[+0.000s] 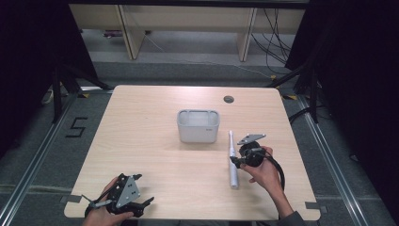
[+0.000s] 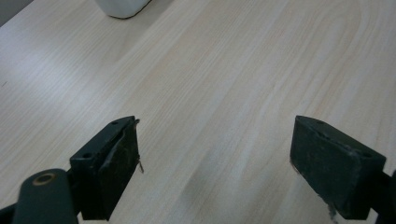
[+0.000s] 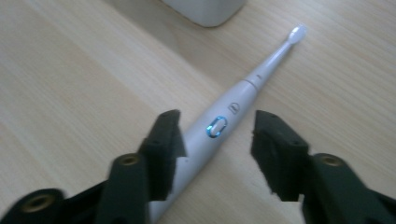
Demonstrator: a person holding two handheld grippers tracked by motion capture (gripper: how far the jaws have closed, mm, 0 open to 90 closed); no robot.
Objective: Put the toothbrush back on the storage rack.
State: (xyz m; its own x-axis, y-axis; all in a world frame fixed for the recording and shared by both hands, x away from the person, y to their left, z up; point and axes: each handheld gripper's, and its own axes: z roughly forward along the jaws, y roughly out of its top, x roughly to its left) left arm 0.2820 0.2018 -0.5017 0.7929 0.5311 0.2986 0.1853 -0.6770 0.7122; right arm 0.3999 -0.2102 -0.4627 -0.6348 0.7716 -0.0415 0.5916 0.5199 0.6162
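The toothbrush (image 1: pixel 232 162) lies on the table (image 1: pixel 155 155), right of the bin (image 1: pixel 198 125).

The electric toothbrush (image 3: pixel 219 133) between the black fingers (image 3: pixel 166 140) of the right gripper (image 3: pixel 215 140) is white, with a glowing blue ring on its handle and a small grey mark just beyond it. The bin (image 1: pixel 198 125) past the fingers is pale grey-white. The table (image 1: pixel 155 155) is light wood with fine grain streaks. The left gripper (image 2: pixel 215 154) has black fingers (image 2: pixel 109 163), scuffed pale at the edges, and a grey plate on top.

Glossy white plastic toothbrush (image 3: pixel 219 128) on matt wood-grain table (image 1: pixel 150 155).
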